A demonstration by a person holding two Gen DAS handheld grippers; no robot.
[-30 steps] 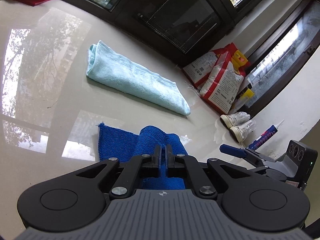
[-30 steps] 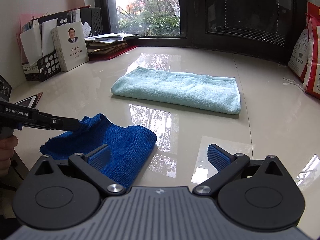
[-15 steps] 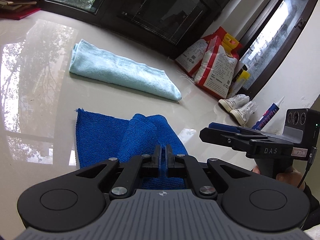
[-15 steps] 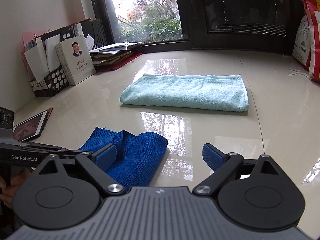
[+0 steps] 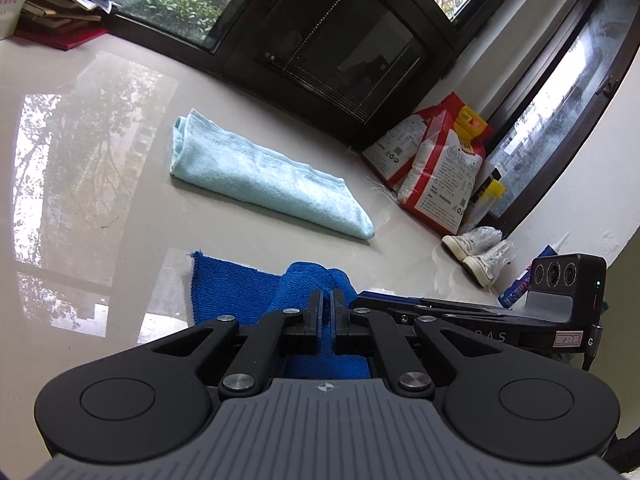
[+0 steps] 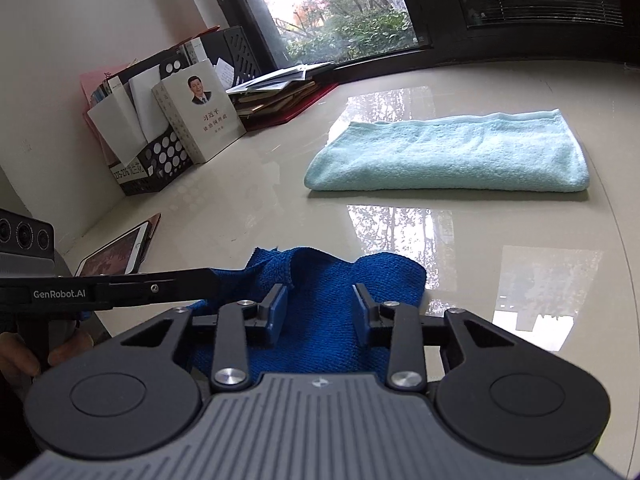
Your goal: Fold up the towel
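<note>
File box: the black perforated file box (image 6: 160, 156) stands at the table's left edge against the wall, holding upright papers and folders; a white book (image 6: 200, 114) leans on its front.
Blue towel: the blue towel (image 6: 332, 312) lies at the near edge of the glossy beige table (image 6: 500, 232), partly doubled over, one fold humped up off the surface.
Blue towel axis: in the left wrist view its flat part (image 5: 228, 292) runs left from the raised fold; overall long axis hard to tell.
Left gripper: the left gripper (image 5: 327, 312) has its jaws together, clamped on the raised fold of the blue towel.
Right gripper: the right gripper (image 6: 319, 308) has jaws apart, one on each side of the towel's near portion, pads not pressing it.
Light towel: the pale aqua folded towel (image 6: 452, 156) lies flat toward the far middle of the table, long axis left to right, well apart from the blue one.
Right far corner: printed bags (image 5: 436, 172) lean there.
</note>
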